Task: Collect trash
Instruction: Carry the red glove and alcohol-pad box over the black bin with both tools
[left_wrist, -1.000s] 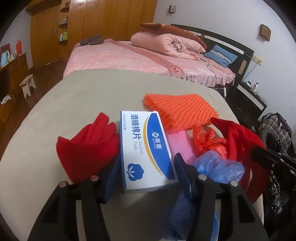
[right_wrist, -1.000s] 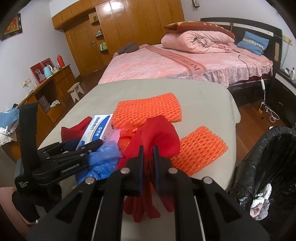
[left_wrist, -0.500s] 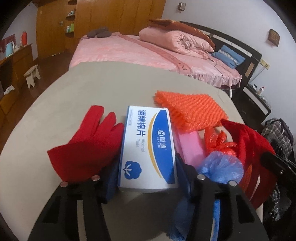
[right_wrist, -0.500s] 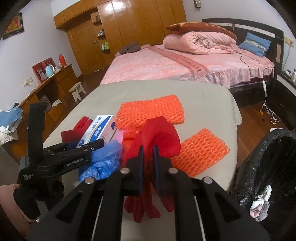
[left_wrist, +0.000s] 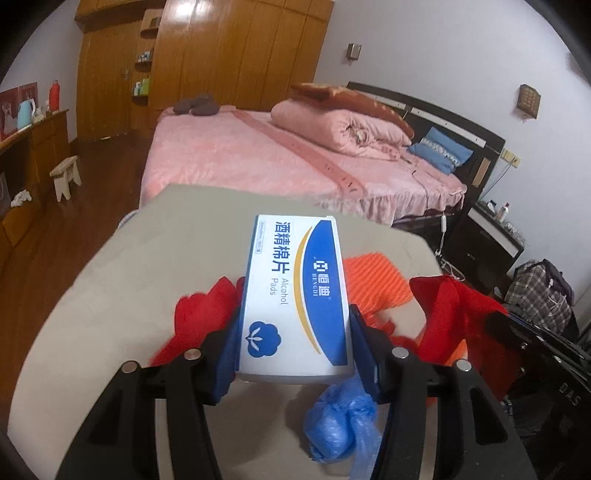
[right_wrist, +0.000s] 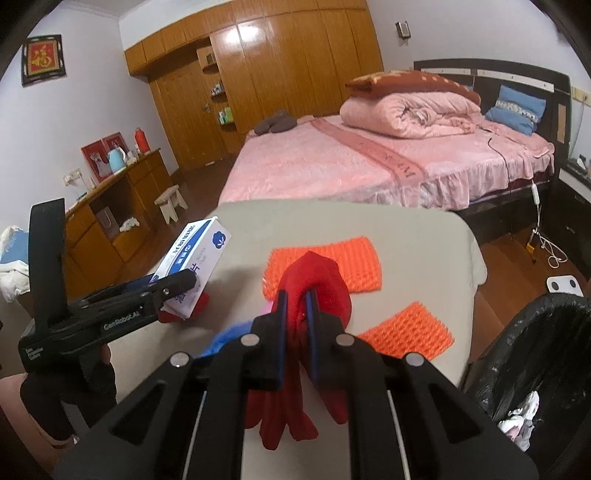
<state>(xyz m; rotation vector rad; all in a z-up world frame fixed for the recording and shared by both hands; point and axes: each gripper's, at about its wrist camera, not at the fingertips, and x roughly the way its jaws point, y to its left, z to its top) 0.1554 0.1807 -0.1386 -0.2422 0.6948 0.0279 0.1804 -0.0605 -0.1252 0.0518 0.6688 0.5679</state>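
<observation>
A white and blue box of alcohol pads (left_wrist: 295, 280) hangs tilted above the beige table (left_wrist: 147, 266), with my left gripper (left_wrist: 295, 325) shut on its sides. From the right wrist view the same box (right_wrist: 195, 258) sticks out of the left gripper (right_wrist: 177, 284). My right gripper (right_wrist: 297, 299) is shut on a red glove (right_wrist: 321, 277), which dangles below the fingers. A second red glove (left_wrist: 199, 314) lies on the table under the box. A crumpled blue plastic piece (left_wrist: 340, 417) lies near the front edge.
Two orange foam nets (right_wrist: 332, 262) (right_wrist: 410, 332) lie on the table. A bin lined with a black bag (right_wrist: 535, 350) stands off the table's right side, with scraps inside. A pink bed (right_wrist: 369, 166) lies beyond the table, and a wooden sideboard (right_wrist: 122, 206) stands at the left.
Both grippers have risen. The box has come up off the table in the left gripper, and the red glove has lifted with the right gripper.
</observation>
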